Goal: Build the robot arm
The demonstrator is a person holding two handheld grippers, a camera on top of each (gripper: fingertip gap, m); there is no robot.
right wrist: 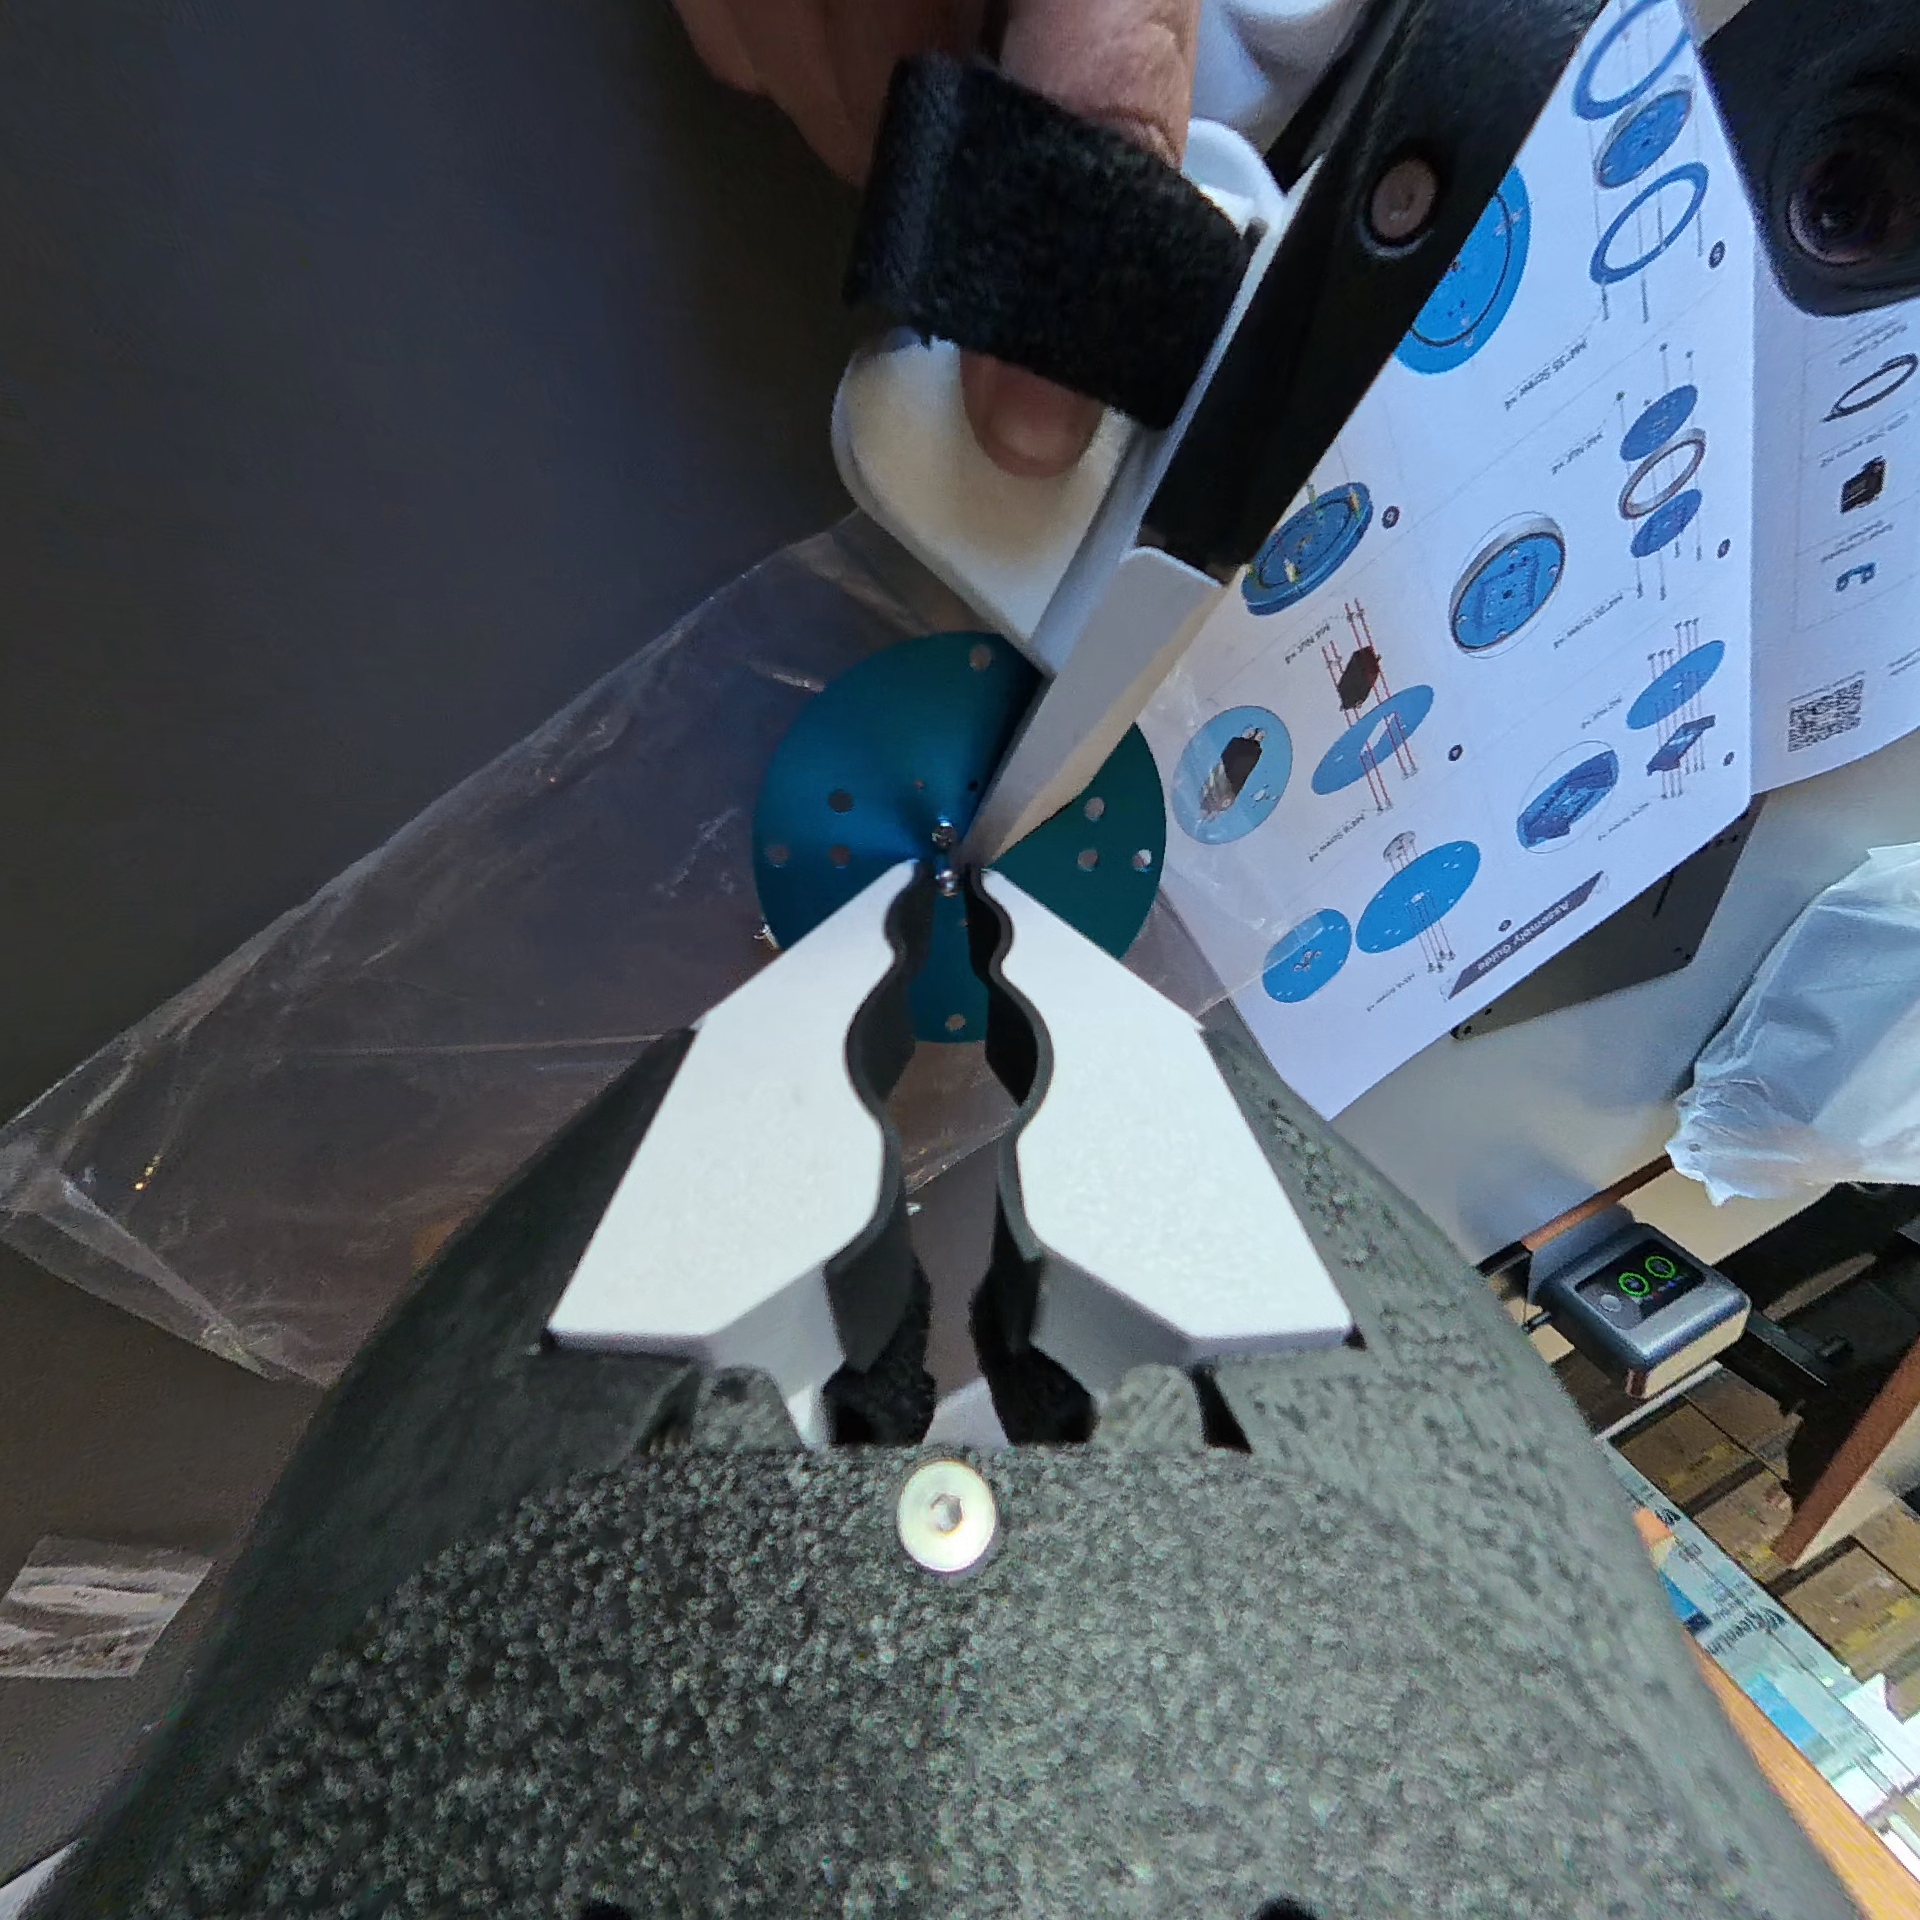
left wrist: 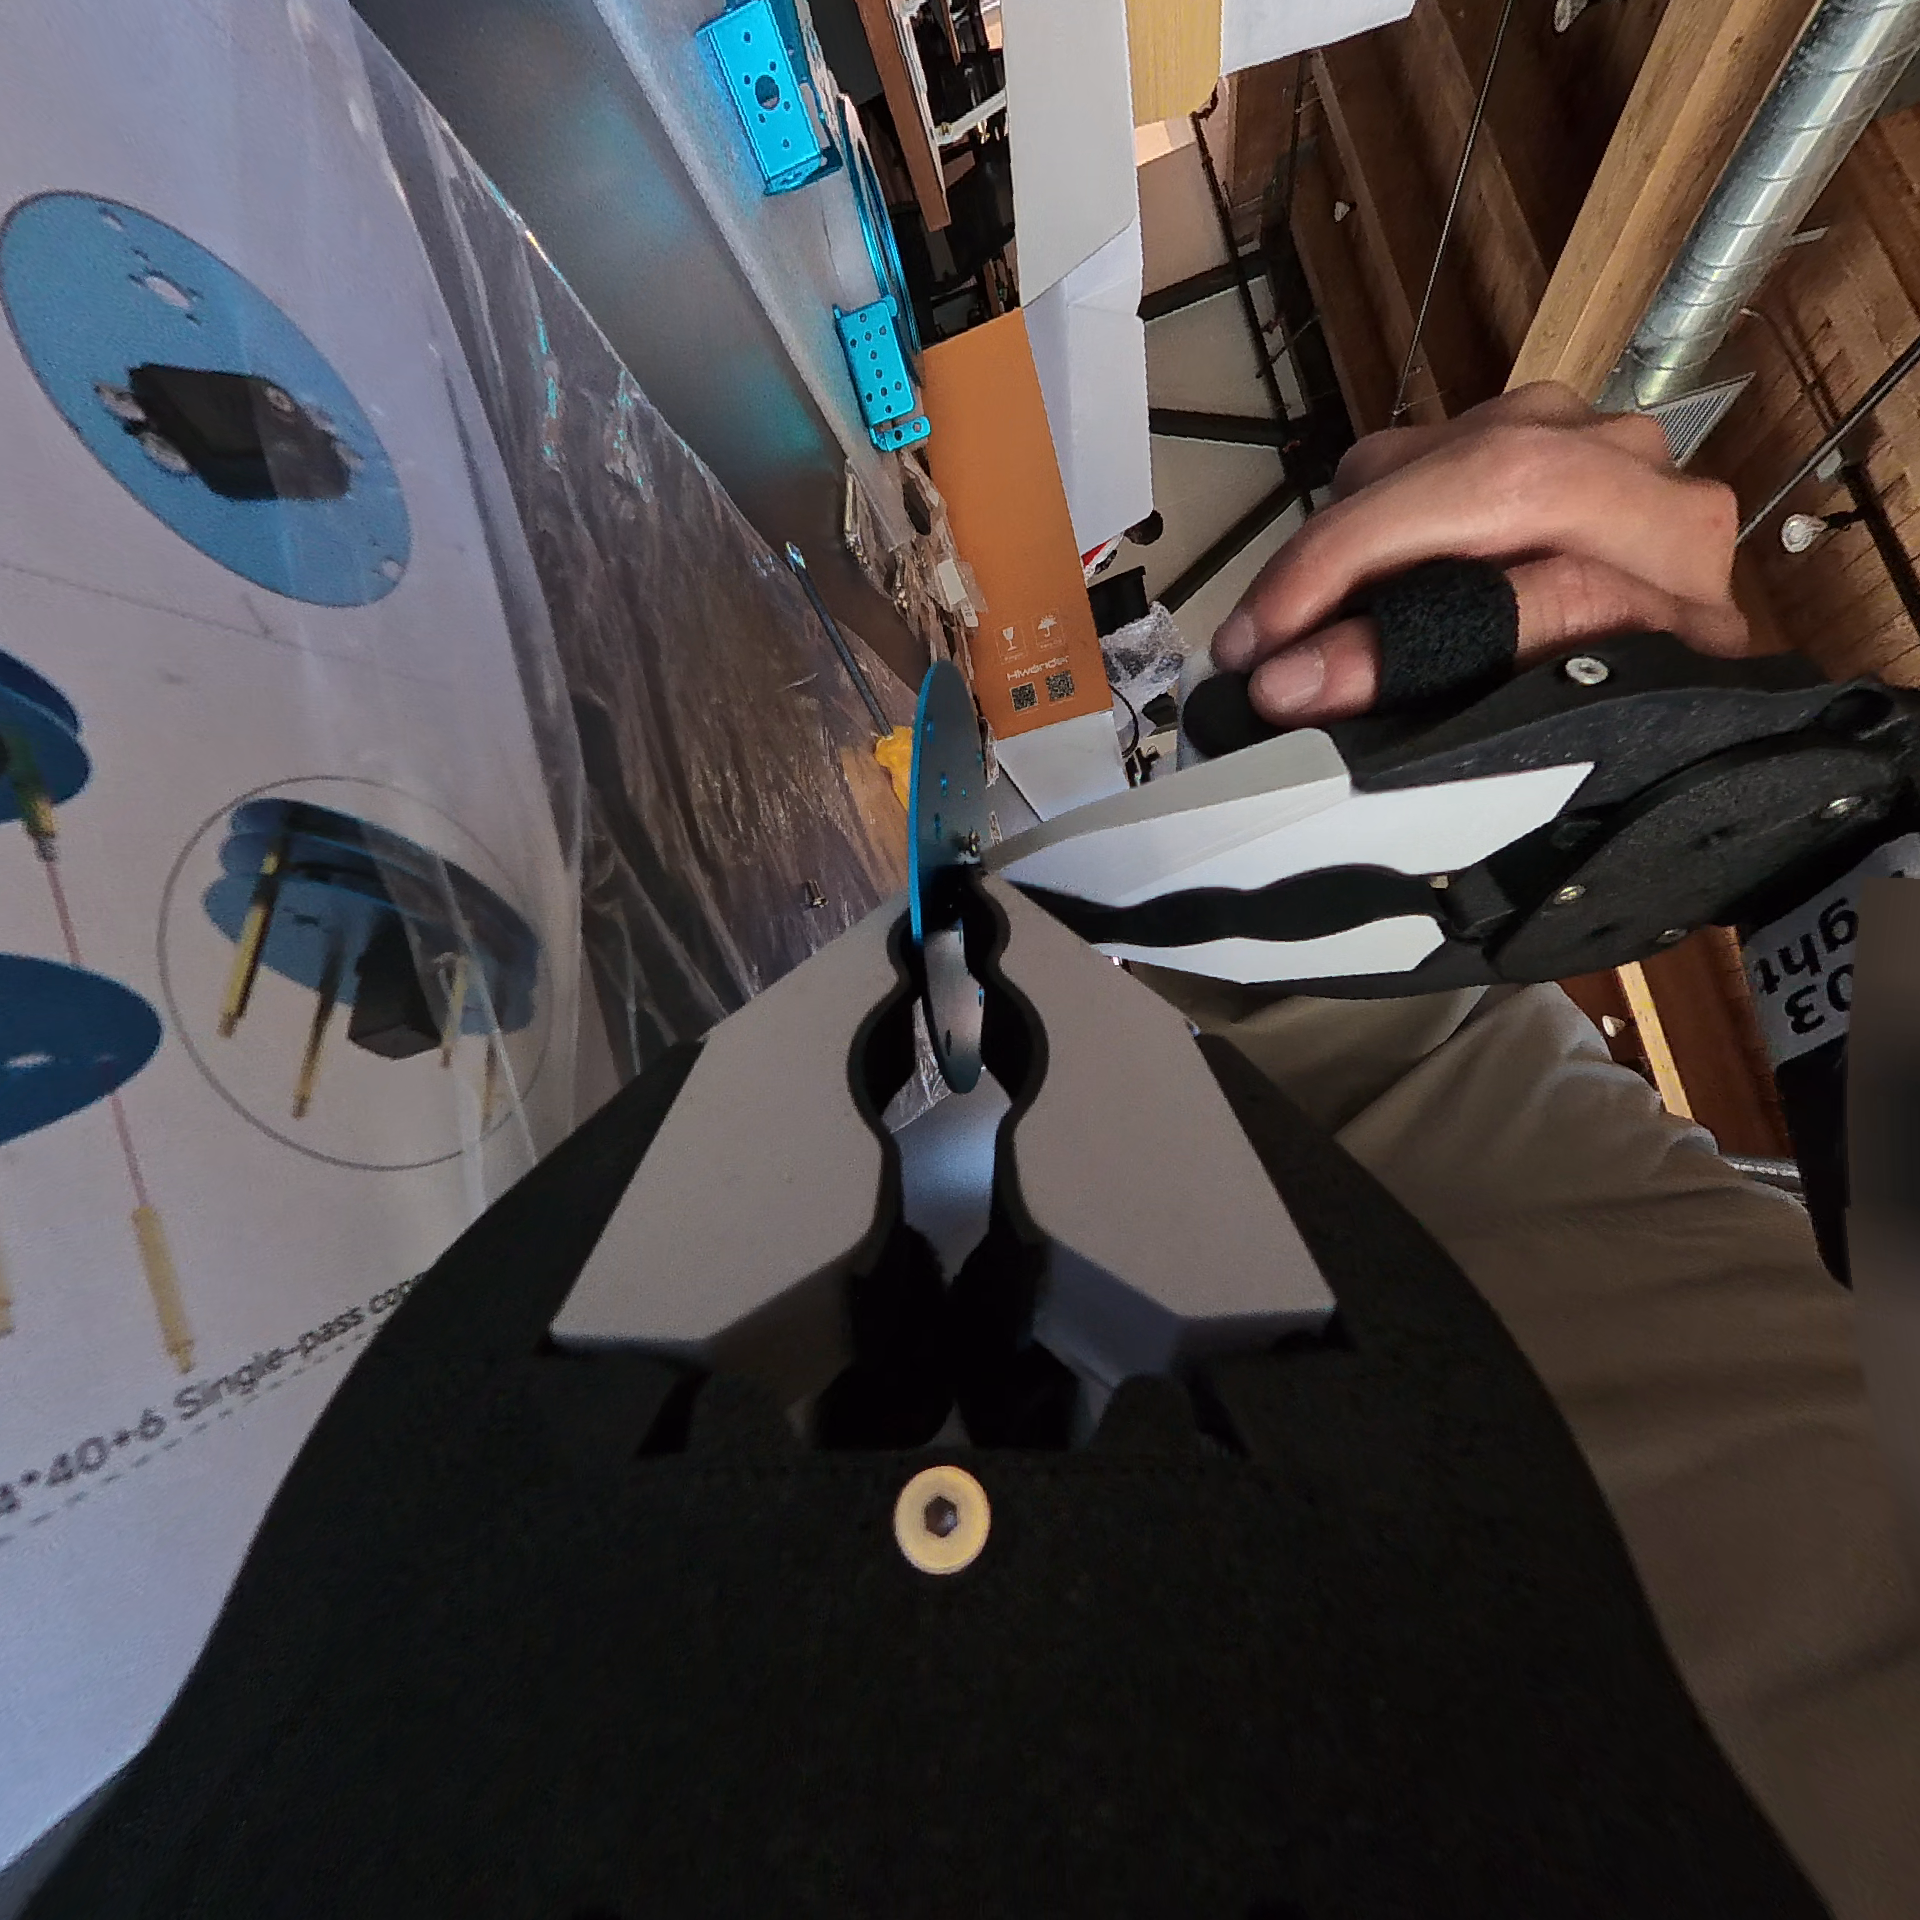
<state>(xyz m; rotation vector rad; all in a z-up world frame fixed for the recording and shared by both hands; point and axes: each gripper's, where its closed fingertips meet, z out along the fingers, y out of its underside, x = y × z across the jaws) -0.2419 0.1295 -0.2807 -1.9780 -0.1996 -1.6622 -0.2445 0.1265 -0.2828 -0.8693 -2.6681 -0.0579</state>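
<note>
Each wrist view looks along its own gripper, very near — both share the blue disc (left wrist: pixel 940 790) (right wrist: pixel 883 790).

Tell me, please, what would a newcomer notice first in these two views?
The blue perforated metal disc at the centre, clamped edge-on by the left hand-held gripper. The right hand-held gripper pinches a small screw at the disc's middle. The illustrated assembly sheet lies to the right, clear plastic film beneath.
</note>
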